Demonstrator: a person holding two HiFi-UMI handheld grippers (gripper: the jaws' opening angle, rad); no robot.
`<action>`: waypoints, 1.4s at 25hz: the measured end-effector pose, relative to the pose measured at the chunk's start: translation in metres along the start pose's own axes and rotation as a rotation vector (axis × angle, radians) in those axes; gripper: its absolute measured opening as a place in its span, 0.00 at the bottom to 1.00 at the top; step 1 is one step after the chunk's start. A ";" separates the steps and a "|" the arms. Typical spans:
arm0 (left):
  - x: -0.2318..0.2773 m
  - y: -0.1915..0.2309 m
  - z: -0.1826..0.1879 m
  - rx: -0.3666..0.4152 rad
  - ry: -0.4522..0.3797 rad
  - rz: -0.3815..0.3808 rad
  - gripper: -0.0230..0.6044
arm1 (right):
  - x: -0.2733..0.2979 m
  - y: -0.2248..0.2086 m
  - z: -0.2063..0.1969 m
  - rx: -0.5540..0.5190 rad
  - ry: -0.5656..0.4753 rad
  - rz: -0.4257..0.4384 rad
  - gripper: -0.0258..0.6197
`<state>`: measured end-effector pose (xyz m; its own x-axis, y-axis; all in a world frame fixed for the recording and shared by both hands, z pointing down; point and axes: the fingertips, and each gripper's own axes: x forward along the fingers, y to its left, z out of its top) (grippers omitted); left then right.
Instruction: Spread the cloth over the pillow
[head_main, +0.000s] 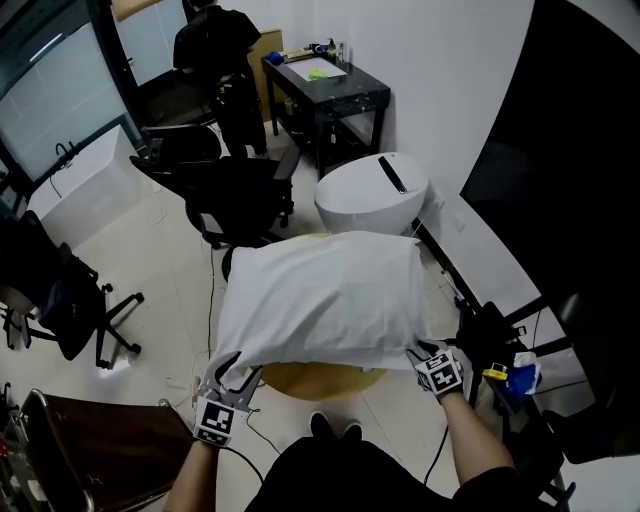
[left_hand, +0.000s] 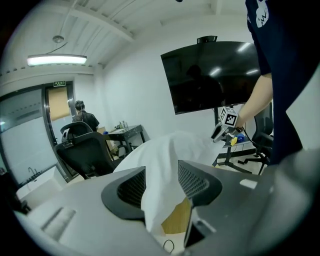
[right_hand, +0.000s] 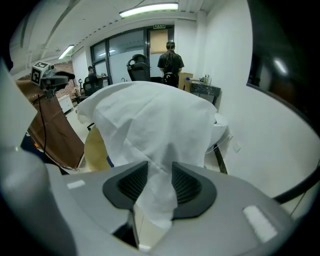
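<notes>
At its two near corners, the cloth (head_main: 320, 295) sits clamped in the left gripper (head_main: 231, 376) and the right gripper (head_main: 417, 352). It spreads away from them above a round table (head_main: 322, 382).

The person is wearing a dark short-sleeved top (left_hand: 280, 60) and black shoes (head_main: 333, 428) — left gripper (head_main: 234, 368) and right gripper (head_main: 416, 350) are carrying black-and-white marker cubes (head_main: 222, 419).

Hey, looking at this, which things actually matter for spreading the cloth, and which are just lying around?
In the job: white cloth, gripped at its near corners; left gripper; right gripper. The pillow itself can't be made out under it.
Just around: yellow round table underneath; black office chairs; white domed unit; black workbench; person at the back.
</notes>
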<state>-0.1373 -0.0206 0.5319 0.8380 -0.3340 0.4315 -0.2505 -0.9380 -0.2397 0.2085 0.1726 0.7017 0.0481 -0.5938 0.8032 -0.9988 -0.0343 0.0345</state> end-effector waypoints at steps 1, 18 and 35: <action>0.000 -0.001 0.004 0.006 -0.006 0.007 0.34 | 0.001 -0.002 0.001 -0.001 0.000 0.000 0.25; -0.028 -0.009 0.021 0.024 0.026 0.104 0.34 | -0.024 -0.016 0.003 -0.048 -0.038 0.007 0.06; -0.023 0.118 0.084 0.125 0.039 0.101 0.34 | -0.117 -0.020 0.112 -0.079 -0.384 0.003 0.21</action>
<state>-0.1453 -0.1154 0.4212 0.7917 -0.4318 0.4321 -0.2684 -0.8813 -0.3890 0.2236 0.1526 0.5403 0.0299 -0.8519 0.5228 -0.9957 0.0205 0.0903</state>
